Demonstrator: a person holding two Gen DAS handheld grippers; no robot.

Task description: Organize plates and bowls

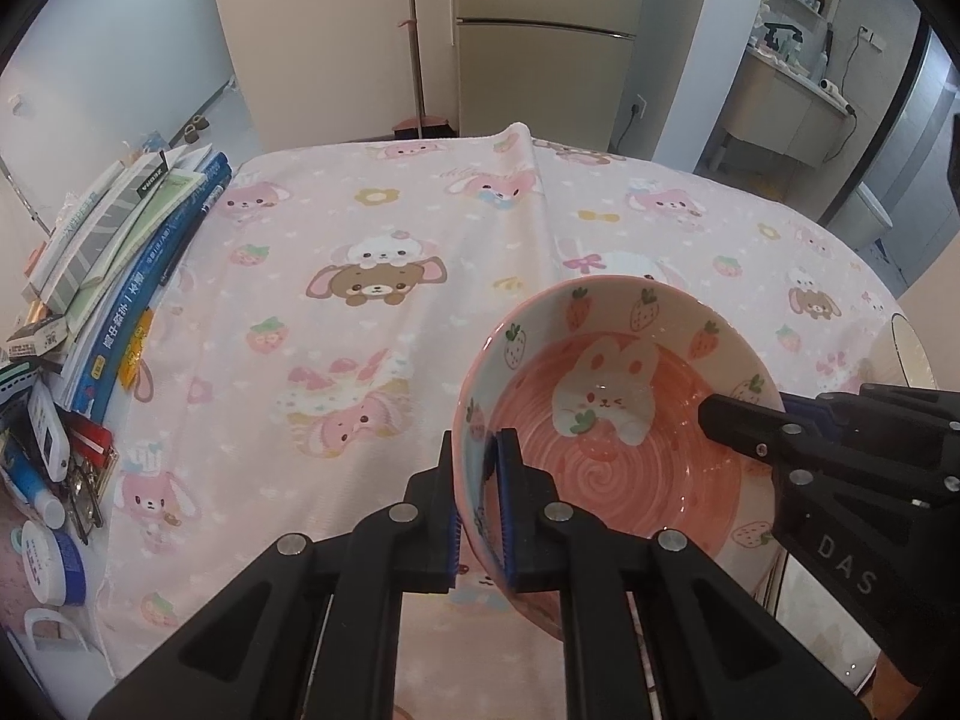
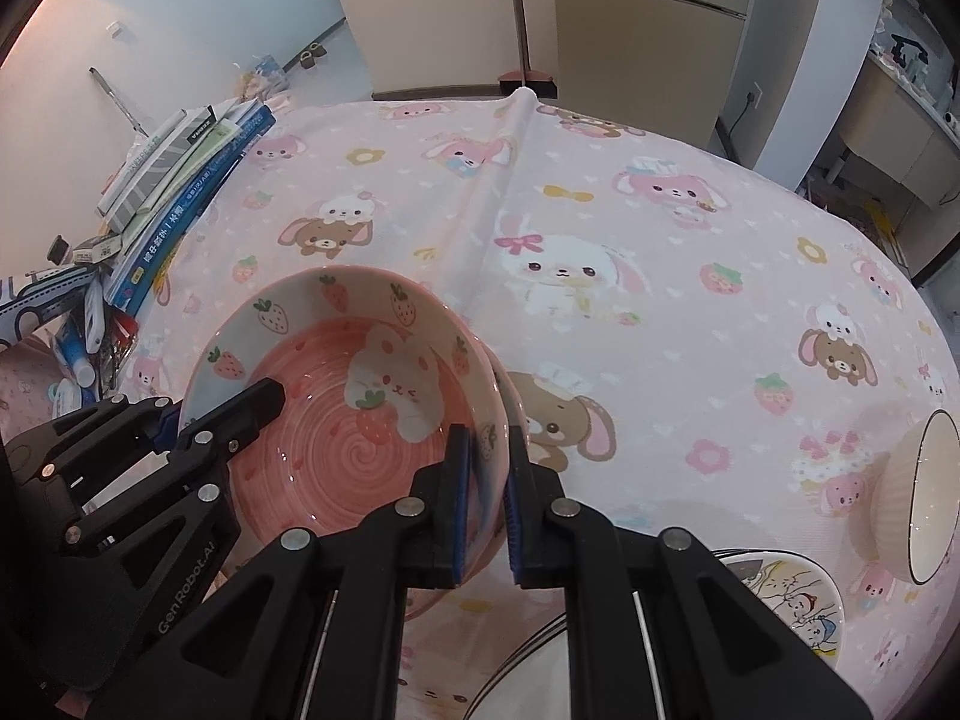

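Pink bowl (image 1: pixel 618 420) (gripped both sides)

Stacked books (image 1: pixel 138 252) lie left on the pink cartoon tablecloth (image 1: pixel 372 228), fridge (image 1: pixel 546 36) behind.

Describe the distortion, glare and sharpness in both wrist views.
Left wrist: fisheye bends the refrigerator and walls, dark corner vignette; small highlights on the bowl glaze; centre sharp. Right wrist: same curvature, glints on the bowl, rim of the beige bowl stretched at the edge.
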